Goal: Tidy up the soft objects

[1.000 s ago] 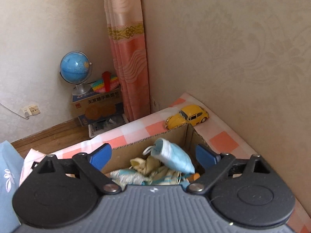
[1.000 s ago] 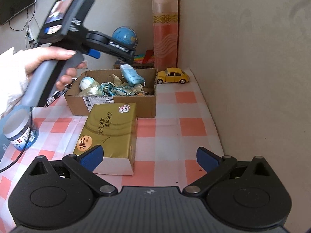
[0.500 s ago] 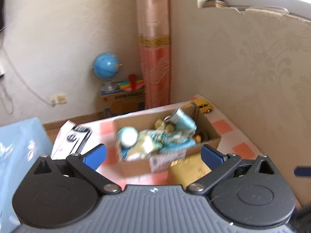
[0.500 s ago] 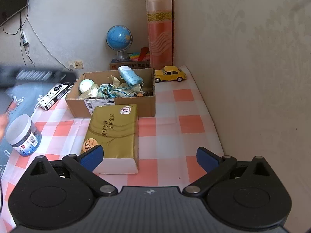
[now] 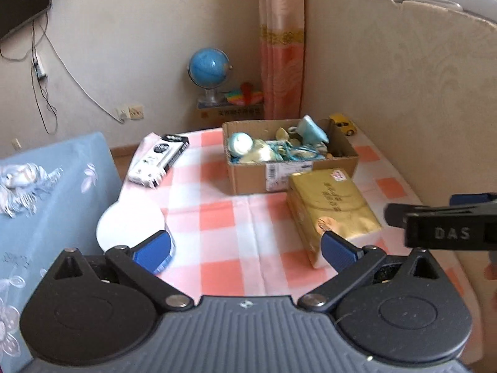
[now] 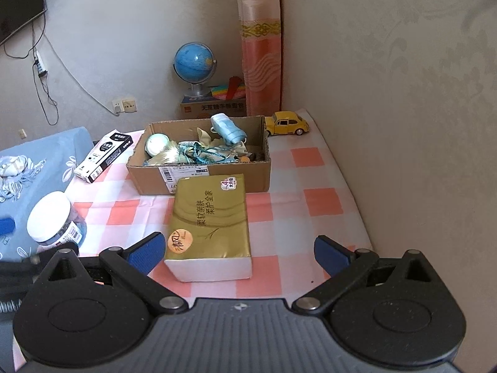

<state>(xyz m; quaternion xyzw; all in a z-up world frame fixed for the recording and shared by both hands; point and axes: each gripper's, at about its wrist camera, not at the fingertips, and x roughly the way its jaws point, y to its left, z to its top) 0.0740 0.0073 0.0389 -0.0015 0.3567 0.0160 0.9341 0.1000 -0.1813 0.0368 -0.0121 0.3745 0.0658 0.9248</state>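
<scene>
Left gripper (image 5: 245, 250): jaws fully spread, nothing between the blue pads. Right gripper (image 6: 239, 251): jaws wide, empty, straddling the near end of the glossy gold tissue pack (image 6: 209, 227), a soft rectangular block at frame centre. Beyond it, upper centre, the corrugated cardboard box (image 6: 198, 168) holds crumpled cloth and a folded blue mask (image 6: 228, 129). On the checked worktop (image 6: 310, 186): white-lidded jar (image 6: 54, 220) left, yellow toy car (image 6: 287, 123) upper right.

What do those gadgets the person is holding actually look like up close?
Each hand-held gripper, left and right, has a ribbed dark grey body, two round black discs, black linkage arms with silver rivets, and blue pads on its fingers. Seen sideways from the left camera, the right one's black part reads "DAS".
</scene>
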